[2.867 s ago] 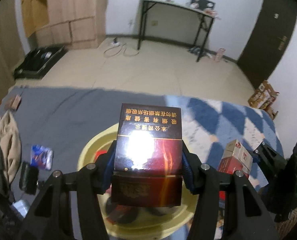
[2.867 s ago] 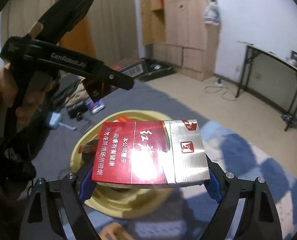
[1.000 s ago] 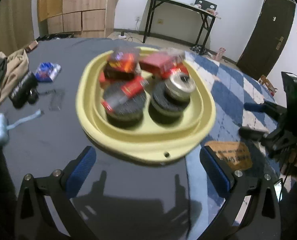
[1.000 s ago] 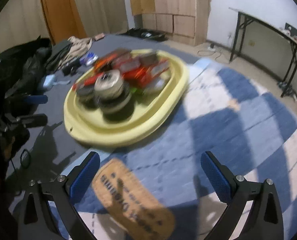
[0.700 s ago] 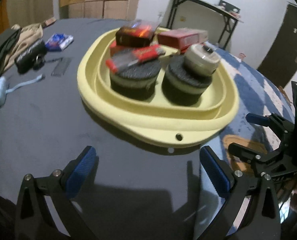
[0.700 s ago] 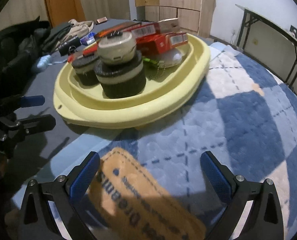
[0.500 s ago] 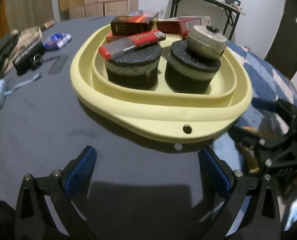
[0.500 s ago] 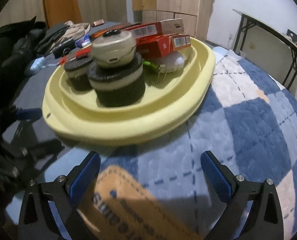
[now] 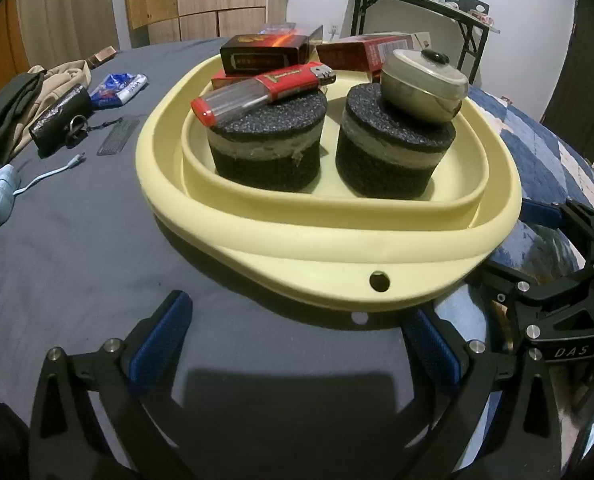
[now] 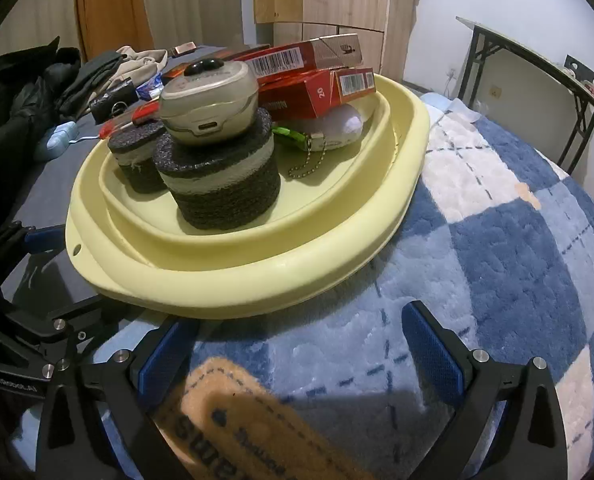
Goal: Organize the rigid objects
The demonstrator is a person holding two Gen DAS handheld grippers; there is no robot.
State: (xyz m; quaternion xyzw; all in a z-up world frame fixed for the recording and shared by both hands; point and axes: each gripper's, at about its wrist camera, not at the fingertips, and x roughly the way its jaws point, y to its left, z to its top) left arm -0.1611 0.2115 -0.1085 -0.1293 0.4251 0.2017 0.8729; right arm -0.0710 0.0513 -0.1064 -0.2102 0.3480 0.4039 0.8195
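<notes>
Compared with a few seconds ago, both grippers have let go of their cigarette packs and have come down low, close to the basin. The left gripper [image 9: 297, 344] now has its jaws spread wide and holds nothing; the right gripper [image 10: 301, 348] is also wide apart and empty.

The yellow basin [image 9: 329, 256] lies on the bed, partly on the grey sheet [image 9: 57, 240] and partly on the blue checked blanket [image 10: 517, 248]. Inside it, from left to right in the left wrist view, stands a black foam cylinder [image 9: 267, 148] with a red lighter [image 9: 265, 90] lying across its top, then a second foam cylinder [image 9: 393, 156] carrying a small beige case [image 9: 425, 84], which sits tilted. Behind them lie a dark cigarette pack [image 9: 269, 52] and red cigarette packs [image 10: 317, 80], stacked at the far wall. A white object with a ball chain [image 10: 337, 128] rests under the red packs.

The near rim of the basin is just ahead of both pairs of fingers, not between them.
</notes>
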